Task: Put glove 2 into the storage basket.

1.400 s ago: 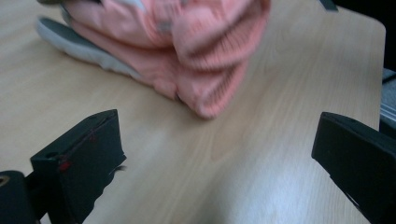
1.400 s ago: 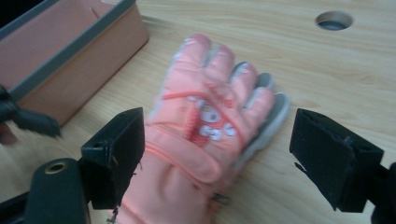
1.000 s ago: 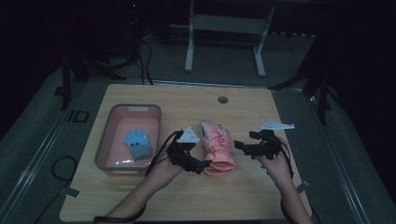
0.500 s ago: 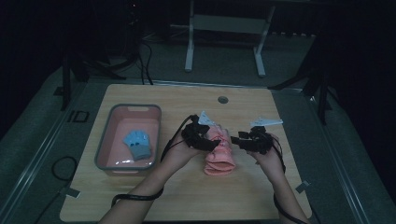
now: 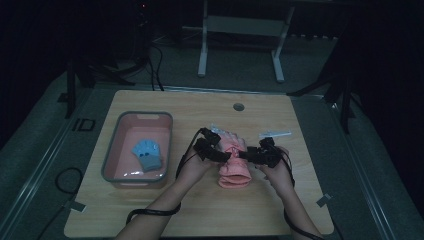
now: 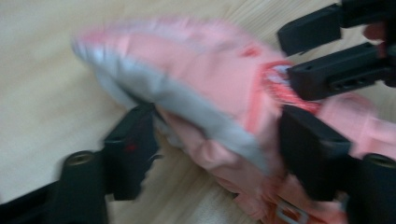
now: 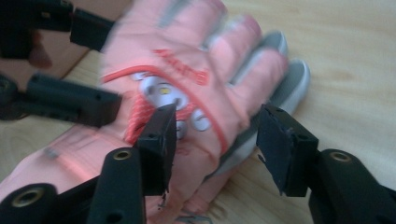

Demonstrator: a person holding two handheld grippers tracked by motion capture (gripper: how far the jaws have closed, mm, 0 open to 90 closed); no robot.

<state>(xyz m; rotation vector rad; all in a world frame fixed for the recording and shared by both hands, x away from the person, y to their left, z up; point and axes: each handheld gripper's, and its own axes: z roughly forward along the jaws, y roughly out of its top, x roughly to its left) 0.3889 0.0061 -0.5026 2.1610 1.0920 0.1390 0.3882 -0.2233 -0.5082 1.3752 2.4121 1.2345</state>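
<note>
A pink glove (image 5: 235, 167) with grey finger edges lies on the wooden table, cuff toward the person. My left gripper (image 5: 220, 154) is at its left side and my right gripper (image 5: 248, 155) at its right side. In the left gripper view the jaws (image 6: 219, 135) stand wide apart and the pink glove (image 6: 210, 88) bulges between them, blurred. In the right gripper view the open jaws (image 7: 217, 126) straddle the edge of the pink glove (image 7: 187, 79) below its fingers. The left gripper's jaws (image 7: 70, 65) show at the glove's far side. A blue glove (image 5: 148, 154) lies in the bin.
A pink bin with a grey rim (image 5: 111, 160) stands at the table's left. A round hole (image 5: 238, 107) is near the table's far edge. A frame's legs stand on the floor beyond the table. Bare wood lies in front of and right of the glove.
Both grippers have closed in on the pink glove from either side. The left one moved forward and right, the right one moved left. The glove now lies between both pairs of jaws.
</note>
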